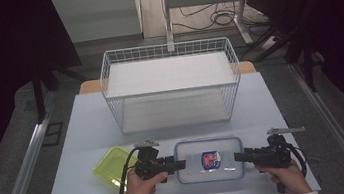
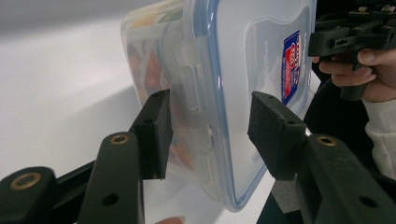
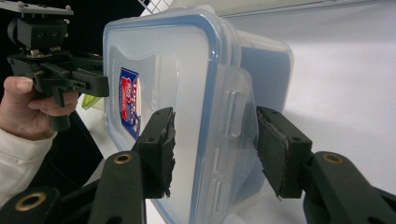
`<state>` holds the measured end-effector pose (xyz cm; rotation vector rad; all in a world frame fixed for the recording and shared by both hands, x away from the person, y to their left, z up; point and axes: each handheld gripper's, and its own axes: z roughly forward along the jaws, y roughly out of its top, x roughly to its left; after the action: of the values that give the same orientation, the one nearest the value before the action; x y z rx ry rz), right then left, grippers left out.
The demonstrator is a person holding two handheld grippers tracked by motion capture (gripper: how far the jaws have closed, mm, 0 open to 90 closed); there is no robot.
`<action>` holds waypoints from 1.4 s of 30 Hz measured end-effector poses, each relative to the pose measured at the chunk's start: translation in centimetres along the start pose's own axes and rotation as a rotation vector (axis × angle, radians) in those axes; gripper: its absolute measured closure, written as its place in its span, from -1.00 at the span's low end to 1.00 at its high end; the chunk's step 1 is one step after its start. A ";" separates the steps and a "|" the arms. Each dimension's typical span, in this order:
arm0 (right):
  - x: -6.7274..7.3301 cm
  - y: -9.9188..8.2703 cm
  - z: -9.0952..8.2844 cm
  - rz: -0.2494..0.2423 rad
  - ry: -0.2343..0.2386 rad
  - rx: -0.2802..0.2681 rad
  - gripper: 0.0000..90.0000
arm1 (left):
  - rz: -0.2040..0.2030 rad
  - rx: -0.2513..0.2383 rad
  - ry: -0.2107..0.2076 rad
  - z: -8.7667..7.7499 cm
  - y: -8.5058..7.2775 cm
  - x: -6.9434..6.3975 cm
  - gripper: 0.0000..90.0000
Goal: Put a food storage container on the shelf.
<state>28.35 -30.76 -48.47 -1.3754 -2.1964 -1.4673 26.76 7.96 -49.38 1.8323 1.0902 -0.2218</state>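
High view: container lid bears a red-blue label, writing unreadable.

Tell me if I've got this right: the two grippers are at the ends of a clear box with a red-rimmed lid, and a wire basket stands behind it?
Not quite: the lid of the clear box has a blue rim, plain in both gripper views. The left gripper and right gripper do flank its ends, and the wire basket stands behind it.

A white wire basket stands toward the far edge of the pale table, while a yellow-green lid lies flat near the front left, well apart from it.
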 end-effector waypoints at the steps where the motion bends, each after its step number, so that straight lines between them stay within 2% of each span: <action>1: 0.0 0.0 0.0 0.000 0.000 0.000 0.09 | 0.006 -0.002 0.002 0.0 -0.1 -0.1 0.12; 4: 0.2 0.0 -0.1 -0.009 -0.003 0.000 0.10 | 0.017 -0.015 0.011 -0.1 -0.2 -0.3 0.12; 6: 0.4 0.0 -0.2 -0.017 0.007 -0.012 0.12 | 0.025 -0.023 0.031 -0.2 -0.3 -0.4 0.10; 9: 0.6 0.1 -0.2 -0.031 0.004 -0.016 0.13 | 0.026 -0.025 0.032 -0.2 -0.4 -0.4 0.10; 14: 0.5 0.0 -0.3 -0.028 0.017 -0.021 0.12 | 0.024 -0.040 0.004 -0.5 -0.4 -0.3 0.13; 18: 0.5 0.2 -0.5 -0.020 0.028 -0.033 0.12 | 0.039 -0.057 -0.020 -1.0 -0.2 -0.4 0.19; 26: 1.0 0.6 -1.1 -0.056 0.040 -0.053 0.12 | 0.071 -0.066 -0.007 -1.8 0.2 -1.3 0.20; 35: 2.8 1.9 -1.7 -0.100 0.057 -0.089 0.12 | 0.110 -0.095 0.006 -4.2 1.3 -2.6 0.21; 38: 3.7 2.7 -1.8 -0.119 0.065 -0.106 0.12 | 0.133 -0.112 0.010 -5.4 2.0 -3.0 0.22; 42: 4.7 4.3 -1.8 -0.144 0.080 -0.121 0.12 | 0.140 -0.140 0.006 -6.8 3.1 -3.2 0.23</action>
<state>28.36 -29.00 -42.11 -1.1908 -2.2310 -1.6998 25.28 11.09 -42.07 1.7755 0.9529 -0.0568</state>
